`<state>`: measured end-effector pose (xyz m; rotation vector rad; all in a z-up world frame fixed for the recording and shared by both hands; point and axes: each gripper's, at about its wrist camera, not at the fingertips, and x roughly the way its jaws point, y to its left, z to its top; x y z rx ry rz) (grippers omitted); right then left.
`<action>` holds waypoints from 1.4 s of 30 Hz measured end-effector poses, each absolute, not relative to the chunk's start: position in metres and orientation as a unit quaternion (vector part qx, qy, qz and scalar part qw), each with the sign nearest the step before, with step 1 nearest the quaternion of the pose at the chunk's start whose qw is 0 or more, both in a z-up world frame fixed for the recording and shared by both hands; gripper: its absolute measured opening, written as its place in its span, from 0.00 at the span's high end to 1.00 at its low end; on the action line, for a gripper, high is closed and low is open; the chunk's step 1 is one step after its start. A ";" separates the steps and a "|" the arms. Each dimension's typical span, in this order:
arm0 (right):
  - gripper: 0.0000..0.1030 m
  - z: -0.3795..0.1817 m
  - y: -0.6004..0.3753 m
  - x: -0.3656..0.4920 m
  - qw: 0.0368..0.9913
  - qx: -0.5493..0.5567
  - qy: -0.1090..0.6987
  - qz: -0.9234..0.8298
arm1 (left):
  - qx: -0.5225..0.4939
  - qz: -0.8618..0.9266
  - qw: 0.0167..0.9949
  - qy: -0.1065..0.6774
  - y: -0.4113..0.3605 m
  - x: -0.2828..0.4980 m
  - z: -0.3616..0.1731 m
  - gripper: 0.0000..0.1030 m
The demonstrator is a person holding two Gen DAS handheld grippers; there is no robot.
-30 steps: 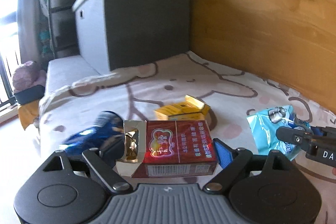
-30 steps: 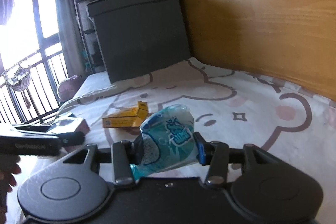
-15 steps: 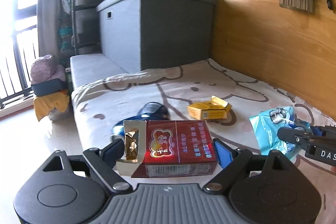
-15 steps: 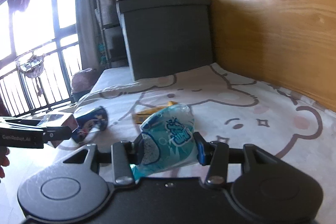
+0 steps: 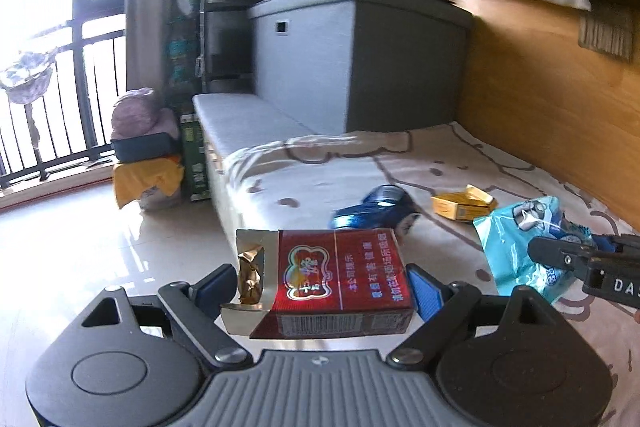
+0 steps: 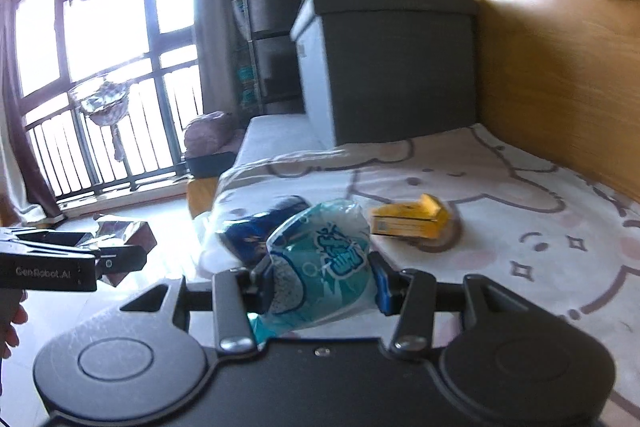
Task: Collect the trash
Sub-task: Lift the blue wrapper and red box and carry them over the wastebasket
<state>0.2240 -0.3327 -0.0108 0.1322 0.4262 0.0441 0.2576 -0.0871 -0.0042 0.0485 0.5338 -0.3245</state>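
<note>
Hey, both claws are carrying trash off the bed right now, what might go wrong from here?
The red cigarette pack in the left claw is gripped lengthwise with its torn end open, so foil or scraps might drop out. The teal wrapper in the right claw is soft and crinkled and might slip. The blue can and yellow box on the bedsheet could be forgotten.

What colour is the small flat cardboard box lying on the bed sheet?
Yellow. The small flat cardboard box shows best in the right wrist view.
</note>
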 end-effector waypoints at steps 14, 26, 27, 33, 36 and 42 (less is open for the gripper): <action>0.54 0.001 -0.234 0.231 0.967 0.047 0.243 0.059 | -0.017 -0.116 0.957 0.266 0.011 0.227 0.007 0.14; 0.54 -0.022 -0.155 0.241 0.952 0.045 0.289 0.089 | -0.048 -0.068 0.953 0.291 0.079 0.216 -0.018 0.14; 0.54 -0.027 -0.149 0.243 0.950 0.046 0.295 0.091 | -0.051 -0.064 0.952 0.295 0.084 0.216 -0.023 0.14; 0.54 -0.064 -0.117 0.250 0.937 0.047 0.333 0.093 | -0.061 -0.044 0.944 0.322 0.109 0.217 -0.058 0.14; 0.54 -0.089 -0.107 0.253 0.928 0.044 0.356 0.097 | -0.066 -0.038 0.937 0.341 0.117 0.220 -0.080 0.14; 0.53 -0.128 -0.093 0.272 0.904 0.042 0.407 0.127 | -0.077 -0.034 0.922 0.378 0.125 0.233 -0.121 0.14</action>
